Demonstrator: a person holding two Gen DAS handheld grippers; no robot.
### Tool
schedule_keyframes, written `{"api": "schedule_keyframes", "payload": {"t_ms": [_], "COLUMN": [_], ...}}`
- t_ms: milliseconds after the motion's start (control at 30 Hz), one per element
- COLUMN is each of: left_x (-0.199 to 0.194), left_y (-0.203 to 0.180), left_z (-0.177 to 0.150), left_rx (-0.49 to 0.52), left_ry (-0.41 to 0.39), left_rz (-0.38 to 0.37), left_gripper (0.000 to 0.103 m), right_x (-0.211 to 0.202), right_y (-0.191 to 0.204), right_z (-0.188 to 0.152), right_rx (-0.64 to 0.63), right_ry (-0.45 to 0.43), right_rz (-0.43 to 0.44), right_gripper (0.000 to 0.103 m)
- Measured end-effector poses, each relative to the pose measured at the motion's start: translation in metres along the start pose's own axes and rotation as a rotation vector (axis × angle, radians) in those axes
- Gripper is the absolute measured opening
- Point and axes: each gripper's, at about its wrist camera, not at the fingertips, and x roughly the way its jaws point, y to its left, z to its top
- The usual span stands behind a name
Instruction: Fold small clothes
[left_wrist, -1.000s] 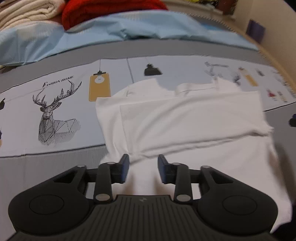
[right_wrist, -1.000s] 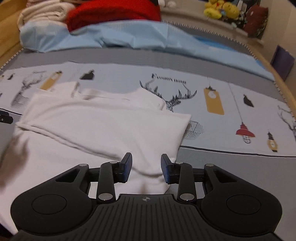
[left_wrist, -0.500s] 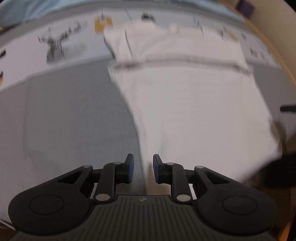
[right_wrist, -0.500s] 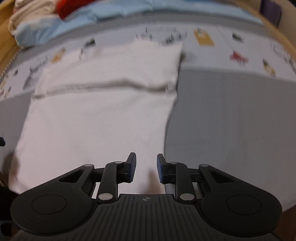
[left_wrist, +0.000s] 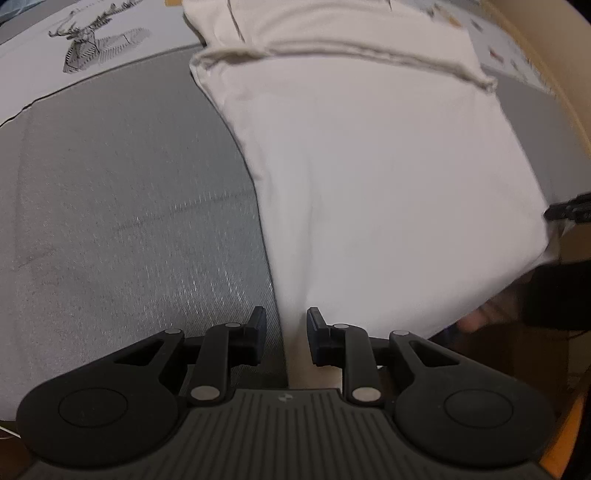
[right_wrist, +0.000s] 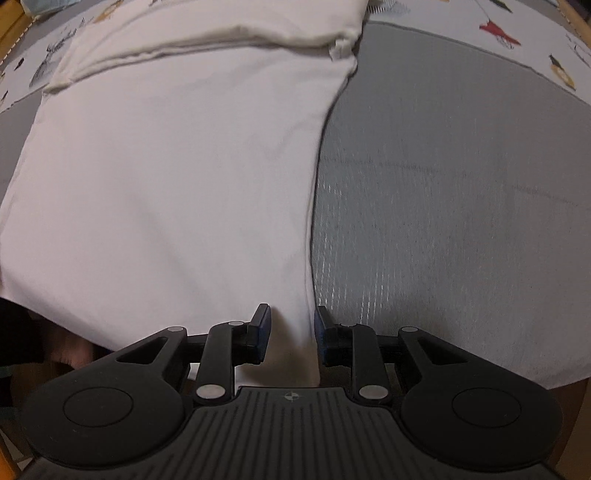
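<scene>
A white garment (left_wrist: 369, 166) lies flat on the grey bed sheet (left_wrist: 110, 184), its far part folded over with a hem across the top (left_wrist: 332, 55). My left gripper (left_wrist: 286, 332) points steeply down at the garment's near left corner. Its jaws stand a little apart, the cloth's left edge runs between them, and the pads do not press on it. In the right wrist view the same garment (right_wrist: 166, 166) fills the left half. My right gripper (right_wrist: 291, 328) points straight down at the near right corner, narrowly open, with the cloth's right edge between its fingers.
A printed band with a deer drawing (left_wrist: 85, 48) crosses the bed beyond the garment. The sheet's near edge (right_wrist: 554, 380) drops off close to the grippers. A hand and dark sleeve (left_wrist: 491, 314) show below the garment's near hem. A wooden bed frame (left_wrist: 535, 55) curves along the right.
Both grippers have tipped down and drawn back from the folded far part to the garment's near corners. Both pairs of jaws have narrowed.
</scene>
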Motion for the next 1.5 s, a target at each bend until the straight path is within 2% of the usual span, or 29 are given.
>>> {"api": "schedule_keyframes", "payload": {"t_ms": [100,367,467,533,700,900,1000,1133,1233,1300,1400,1500], "left_x": [0.005,0.016,0.020,0.020,0.018,0.020,0.022,0.019,0.008,-0.010,-0.037,-0.066], "left_y": [0.001,-0.002,-0.003,-0.004,-0.002,0.003,0.001,-0.003,-0.007,-0.013,-0.019,-0.030], "left_z": [-0.002,-0.003,-0.002,-0.002,-0.002,0.000,0.001,0.001,0.004,0.008,0.011,0.007], "left_rx": [0.006,0.047,0.064,0.069,0.066,0.057,0.073,0.089,0.084,0.123,0.121,0.174], "left_ry": [0.018,0.056,0.068,0.068,0.068,0.084,0.083,0.075,0.048,0.006,-0.058,-0.113], "left_rz": [0.006,0.009,0.005,-0.004,-0.013,-0.016,-0.007,-0.003,-0.010,-0.018,-0.032,-0.021], "left_gripper": [0.026,0.024,0.015,0.008,0.007,0.010,0.010,0.006,0.004,0.003,0.003,0.003], "right_x": [0.006,0.009,0.012,0.011,0.009,0.011,0.011,0.008,0.000,-0.016,-0.054,-0.096], "right_y": [0.001,0.006,0.007,0.007,0.006,0.020,0.019,0.019,0.019,0.014,0.017,0.017], "right_z": [-0.005,-0.009,-0.005,-0.005,-0.006,-0.010,-0.010,-0.012,-0.012,-0.009,-0.002,-0.003], "right_rx": [-0.027,-0.058,-0.073,-0.077,-0.089,-0.181,-0.173,-0.179,-0.179,-0.165,-0.209,-0.228], "right_ry": [0.030,0.029,0.026,0.027,0.016,0.028,0.031,0.021,-0.001,-0.046,-0.152,-0.256], "right_rz": [0.002,-0.002,0.002,0.016,0.027,-0.029,-0.028,-0.018,0.003,0.040,0.056,0.056], "right_gripper": [0.027,0.028,0.019,0.006,0.006,0.013,0.013,0.006,0.005,0.005,0.005,0.005]}}
